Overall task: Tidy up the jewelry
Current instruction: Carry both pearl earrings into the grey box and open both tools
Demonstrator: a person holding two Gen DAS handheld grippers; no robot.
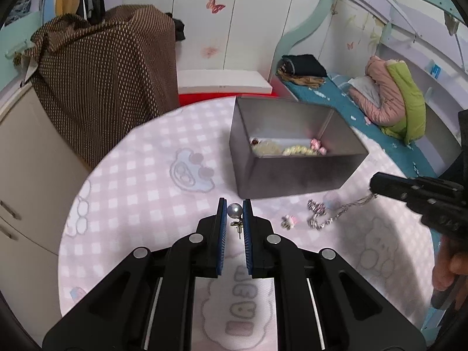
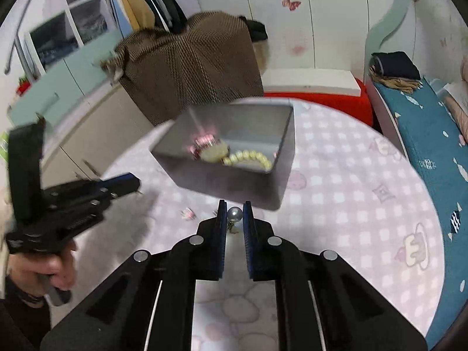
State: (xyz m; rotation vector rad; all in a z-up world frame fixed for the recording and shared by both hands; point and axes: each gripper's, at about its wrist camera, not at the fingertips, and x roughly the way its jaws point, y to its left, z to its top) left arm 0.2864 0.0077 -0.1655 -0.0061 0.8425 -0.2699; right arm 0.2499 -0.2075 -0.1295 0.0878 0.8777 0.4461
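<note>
A grey metal box (image 1: pixel 292 172) stands on the pink checked round table (image 1: pixel 140 181), with pale bead bracelets (image 1: pixel 295 149) and pink pieces inside. My left gripper (image 1: pixel 234 209) is shut on a pearl earring (image 1: pixel 235 210) just before the box. In the left wrist view my right gripper (image 1: pixel 373 185) comes in from the right, shut on a silver chain (image 1: pixel 324 213) that trails onto the table. A small pink charm (image 1: pixel 289 221) lies beside the chain. In the right wrist view, a pearl (image 2: pixel 235 214) sits between the fingers of my right gripper (image 2: pixel 235 213); the box (image 2: pixel 234 163) is ahead.
A brown dotted cloth (image 1: pixel 102 82) covers furniture behind the table. A white and red stool (image 1: pixel 225 86) stands at the back. A bed with a teal sheet (image 1: pixel 380 134) and jackets lies to the right. The other hand-held gripper (image 2: pixel 73 201) shows at left in the right wrist view.
</note>
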